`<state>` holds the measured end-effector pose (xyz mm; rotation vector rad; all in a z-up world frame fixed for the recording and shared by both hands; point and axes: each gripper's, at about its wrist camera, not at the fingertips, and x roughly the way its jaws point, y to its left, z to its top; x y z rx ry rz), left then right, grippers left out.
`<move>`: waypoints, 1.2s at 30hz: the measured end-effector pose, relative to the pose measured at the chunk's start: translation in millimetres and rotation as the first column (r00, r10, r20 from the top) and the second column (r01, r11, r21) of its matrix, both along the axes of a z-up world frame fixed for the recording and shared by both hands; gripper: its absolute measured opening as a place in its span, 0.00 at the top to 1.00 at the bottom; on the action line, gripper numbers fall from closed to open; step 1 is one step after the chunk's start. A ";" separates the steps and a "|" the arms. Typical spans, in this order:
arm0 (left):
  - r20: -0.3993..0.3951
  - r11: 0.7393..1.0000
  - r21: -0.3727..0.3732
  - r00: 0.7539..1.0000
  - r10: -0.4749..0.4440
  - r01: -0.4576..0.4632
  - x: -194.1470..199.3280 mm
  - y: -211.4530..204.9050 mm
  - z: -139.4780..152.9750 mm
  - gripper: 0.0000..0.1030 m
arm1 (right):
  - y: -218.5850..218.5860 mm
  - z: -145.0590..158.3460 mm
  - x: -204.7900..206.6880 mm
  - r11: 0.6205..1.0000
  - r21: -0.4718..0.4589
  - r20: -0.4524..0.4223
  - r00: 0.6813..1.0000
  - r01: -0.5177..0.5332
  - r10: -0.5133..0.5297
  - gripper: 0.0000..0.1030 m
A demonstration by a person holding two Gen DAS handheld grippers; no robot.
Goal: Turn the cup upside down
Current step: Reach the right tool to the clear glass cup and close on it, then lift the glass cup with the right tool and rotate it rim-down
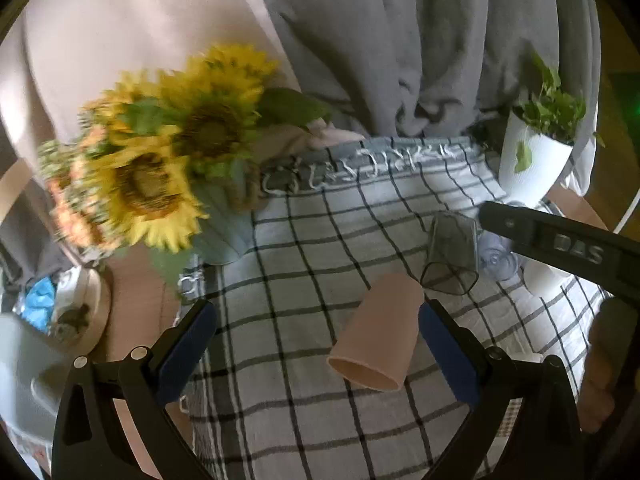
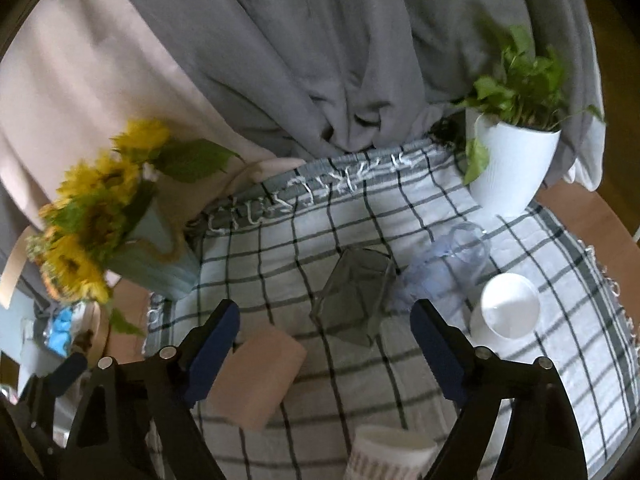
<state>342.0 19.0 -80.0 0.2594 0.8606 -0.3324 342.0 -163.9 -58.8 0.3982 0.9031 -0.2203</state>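
Now the left claw (image 1: pixel 316 348) is hovering low with its blue-padded fingers spread wide apart, and the salmon-pink tapered plastic cup (image 1: pixel 376 332) lies on its side on the checked cloth between them, well over toward the right-hand finger, open mouth facing back at the camera. Whether that pad (image 1: pixel 444 356) is touching the cup wall or just beside it, I cannot tell. By the look of it this cup is light and stiff with a smooth matte wall, so it should roll or skid at the first nudge; the sensible hold, I'd judge, is across the middle of the body, one pad on each side, squeezing gently. Over to the right claw (image 2: pixel 324 340): its fingers are also spread, clamped on nothing, and it points toward a dark smoked faceted glass tumbler (image 2: pixel 352 296) lying on its side just ahead of it. From that view the pink cup sits just beside the left-hand finger, outside the gap. Ahead and to the right are a clear bluish tumbler (image 2: pixel 452 268) and a white cup (image 2: pixel 508 308), and a white ribbed cup (image 2: pixel 388 456) sits low between the fingers, all resting on the cloth-covered worktop (image 2: pixel 400 380).
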 end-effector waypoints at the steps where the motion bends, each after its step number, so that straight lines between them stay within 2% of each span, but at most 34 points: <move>1: -0.013 1.000 -0.003 1.000 -0.007 0.007 4.1 -1.0 -2.4 0.00 | -1.8 -4.6 7.0 1.000 0.011 -0.015 1.000 -0.003 0.003 0.17; 4: -0.049 1.000 0.001 0.999 -0.012 0.012 20.0 -5.5 -13.0 0.00 | -6.4 -22.9 31.3 0.999 0.043 -0.079 0.997 -0.012 0.016 0.21; 14: -0.146 1.000 0.002 0.989 -0.019 0.020 62.5 -14.5 -42.3 0.00 | -18.2 -69.5 87.9 0.999 0.024 -0.245 0.969 0.027 -0.020 0.24; 19: -0.177 1.000 -0.008 0.984 -0.016 0.015 71.2 -14.2 -45.9 0.00 | -20.6 -86.8 100.5 0.998 0.019 -0.312 0.949 0.062 -0.053 0.25; 26: -0.204 1.000 -0.029 0.979 -0.017 0.012 74.4 -16.8 -51.3 0.00 | -22.3 -97.4 107.2 0.996 -0.015 -0.349 0.933 0.089 -0.088 0.25; 33: -0.204 1.000 0.005 0.979 -0.010 0.011 76.8 -20.2 -59.0 0.00 | -25.9 -123.8 112.5 0.995 -0.014 -0.434 0.896 0.099 -0.096 0.25; 36: -0.222 1.000 0.008 0.975 -0.006 0.008 79.3 -20.5 -64.1 0.00 | -18.6 -127.1 116.4 0.995 -0.056 -0.442 0.892 0.081 -0.098 0.25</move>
